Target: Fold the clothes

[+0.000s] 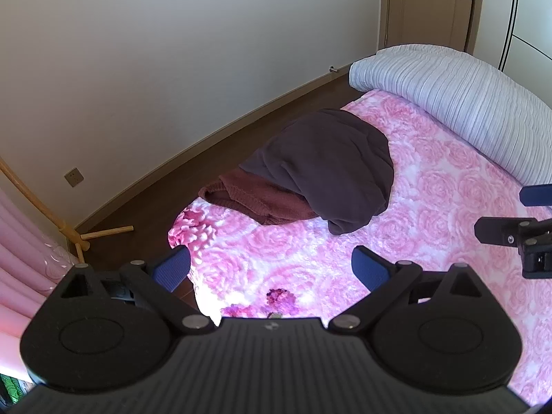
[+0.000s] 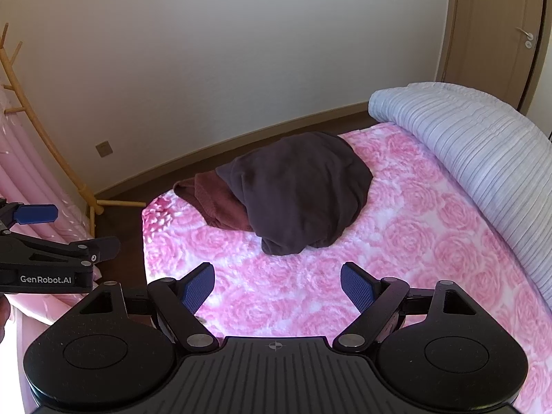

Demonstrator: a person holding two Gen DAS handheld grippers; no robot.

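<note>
Showing both claws wide and empty, left claw [image 1: 270, 270], right claw [image 2: 277, 288], logo on right view only

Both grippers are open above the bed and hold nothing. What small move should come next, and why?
Probably move the right gripper forward and down to the near edge of the dark purple garment. It lies on top of the reddish knit garment on the pink bed cover, so it likely has to come off first. The left gripper is also open and holds nothing.
</note>
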